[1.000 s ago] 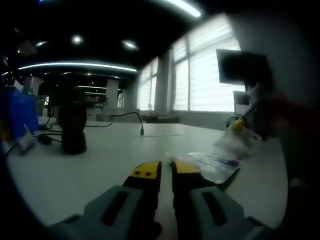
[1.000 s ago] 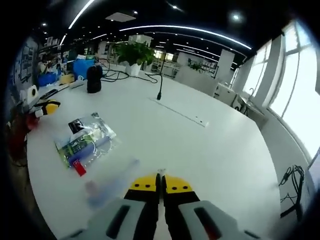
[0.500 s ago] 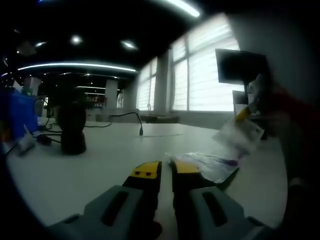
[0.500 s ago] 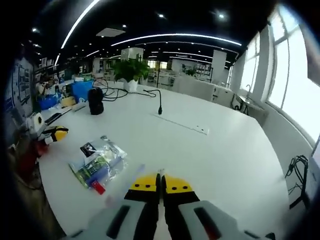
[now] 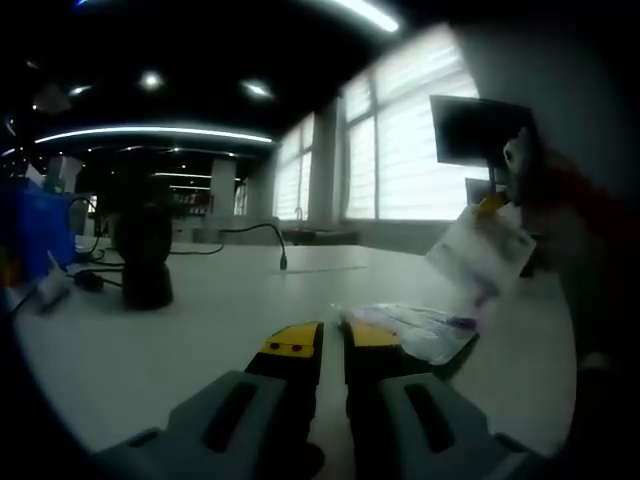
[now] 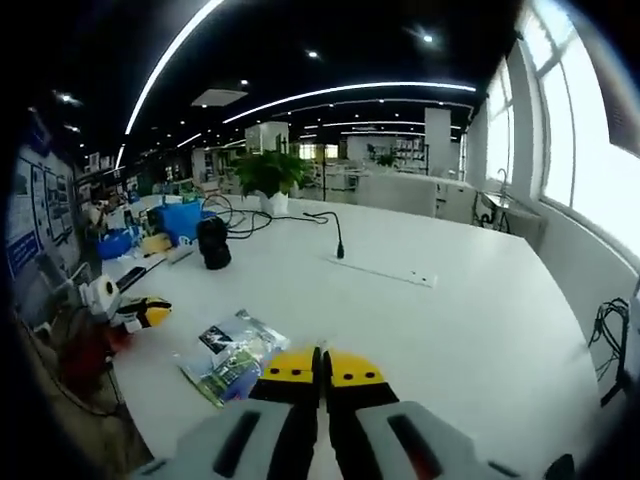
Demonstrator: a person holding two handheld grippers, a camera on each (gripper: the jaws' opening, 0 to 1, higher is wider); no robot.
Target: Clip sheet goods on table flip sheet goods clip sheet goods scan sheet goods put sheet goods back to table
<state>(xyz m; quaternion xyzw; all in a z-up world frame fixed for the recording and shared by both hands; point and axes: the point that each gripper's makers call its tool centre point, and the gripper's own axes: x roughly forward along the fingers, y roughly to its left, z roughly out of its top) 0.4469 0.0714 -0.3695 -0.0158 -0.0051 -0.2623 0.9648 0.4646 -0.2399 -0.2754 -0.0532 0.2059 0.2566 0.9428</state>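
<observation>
Your left claw point(image 5: 333, 338) rests low over the white desk point(image 5: 200, 320), jaws nearly together with a thin gap, gripping nothing. A clear packet point(image 5: 415, 328) lies flat on the desk just beyond its tips. Your right claw point(image 5: 492, 203) hangs above, pinched on a second packet point(image 5: 480, 250). In the right gripper view its jaws point(image 6: 320, 366) meet.

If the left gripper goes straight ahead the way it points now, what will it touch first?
Probably the clear packet lying on the table: it sits just past the tips of the left gripper, slightly to the right of the line. Depth is unclear, so the tips may pass its left edge and slide on over bare table.
</observation>
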